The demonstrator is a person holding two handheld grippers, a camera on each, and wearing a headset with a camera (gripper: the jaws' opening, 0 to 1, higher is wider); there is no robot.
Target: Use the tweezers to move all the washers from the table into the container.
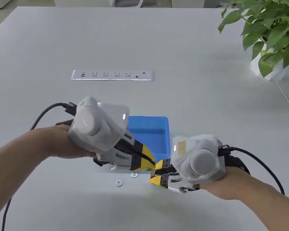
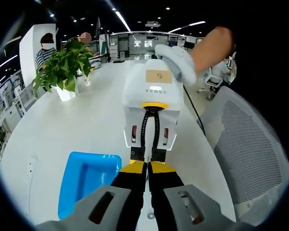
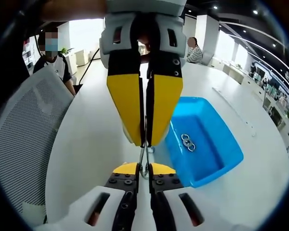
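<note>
Two claws nose to nose on one pair of tweezers, two washers still loose on the table

Count: one blue container (image 1: 154,132), one tweezers (image 3: 144,159), two washers on the table (image 1: 207,96) (one (image 1: 119,183), the other (image 1: 134,175)), both at roughly 7 o'clock from the container, plus what looks like three washers in the container (image 3: 188,142). The right gripper (image 3: 144,169) has its jaws pinched down to a sliver with the thin tweezers caught between the yellow tips. The left gripper (image 2: 148,168) is squeezed nearly together too, and the tweezers' far end runs up between its tips, though I can't tell if it actually grips them. There's also one power strip (image 1: 112,75) at about 11 o'clock from the container and one potted plant (image 1: 267,33) at 2 o'clock.
</note>
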